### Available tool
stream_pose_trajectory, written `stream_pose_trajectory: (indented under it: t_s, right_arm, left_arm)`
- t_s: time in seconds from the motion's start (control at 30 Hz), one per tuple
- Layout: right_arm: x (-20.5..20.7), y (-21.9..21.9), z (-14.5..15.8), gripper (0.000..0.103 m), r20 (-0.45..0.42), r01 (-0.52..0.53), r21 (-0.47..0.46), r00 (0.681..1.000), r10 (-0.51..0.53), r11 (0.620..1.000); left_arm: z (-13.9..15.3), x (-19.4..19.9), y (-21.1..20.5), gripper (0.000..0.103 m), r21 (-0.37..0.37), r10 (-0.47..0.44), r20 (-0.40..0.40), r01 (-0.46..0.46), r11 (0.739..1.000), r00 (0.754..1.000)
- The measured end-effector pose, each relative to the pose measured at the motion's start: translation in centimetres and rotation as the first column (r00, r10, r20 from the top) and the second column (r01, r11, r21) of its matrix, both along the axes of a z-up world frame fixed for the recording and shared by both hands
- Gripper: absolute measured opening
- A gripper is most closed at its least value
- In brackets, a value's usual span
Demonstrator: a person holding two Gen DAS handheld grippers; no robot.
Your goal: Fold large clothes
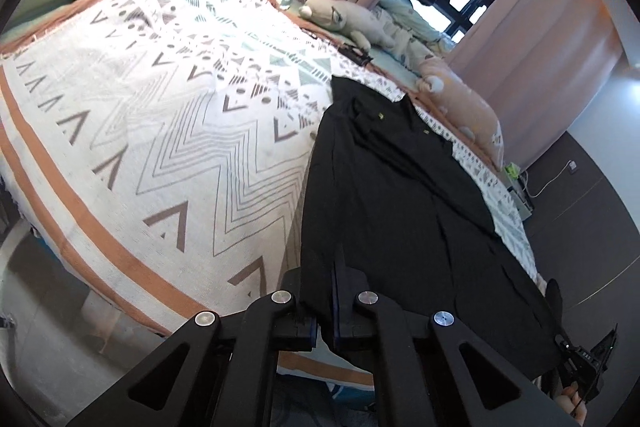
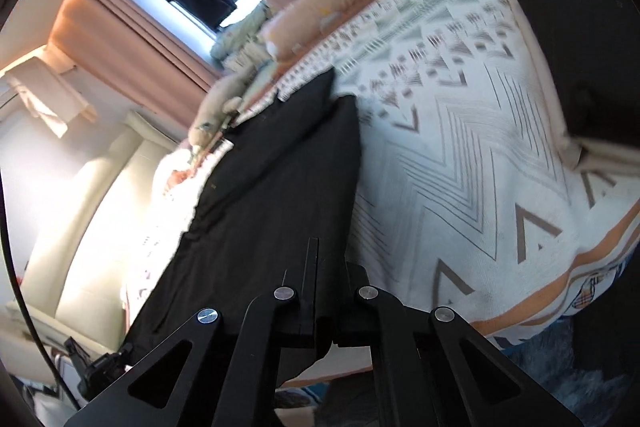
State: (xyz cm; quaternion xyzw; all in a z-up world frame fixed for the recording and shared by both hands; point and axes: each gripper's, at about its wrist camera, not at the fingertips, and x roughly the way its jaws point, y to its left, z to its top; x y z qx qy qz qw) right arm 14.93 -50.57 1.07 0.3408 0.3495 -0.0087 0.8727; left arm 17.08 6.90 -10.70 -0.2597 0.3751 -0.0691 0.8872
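The bed [image 1: 168,131] fills both views, and it serves as the work surface here: its patterned blanket [image 1: 224,163] is spread smooth and wide, giving a big garment room to lie out full length. On that blanket, toward the window side of the bed, lies the black garment [image 1: 384,187], long and dark, stretched from the bed's near edge up toward the pillows, which is the layout a lengthwise or end-to-end fold calls for. Beyond it, along the bed's far side, a grey stuffed toy [image 1: 340,19] and a peach cushion [image 1: 460,99] sit clear of the cloth, out of the folding path. Now down at the bed's near edge: the left hand-held gripper [image 1: 326,291] is clamped onto the garment's hem at one corner, cloth pinched between the two fingers, and the right hand-held gripper [image 2: 320,267] is likewise closed tight on the dark fabric at the other corner of that same edge. Two pinches, one at each corner, keep the hem taut and level, so it can likely be carried up over the rest of the garment without sagging in the middle.
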Motion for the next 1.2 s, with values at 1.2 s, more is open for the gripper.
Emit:
stream_pose_trajectory:
  t_s: [1.2]
  right_arm:
    - [-12.2,2.5,7.1,0.004,0.116,-0.001,-0.006,0.993,0.001,1.0]
  left_arm:
    - [7.4,-11.4,2.2,0.004,-0.074,-0.007,0.155,0.019,0.997,0.988]
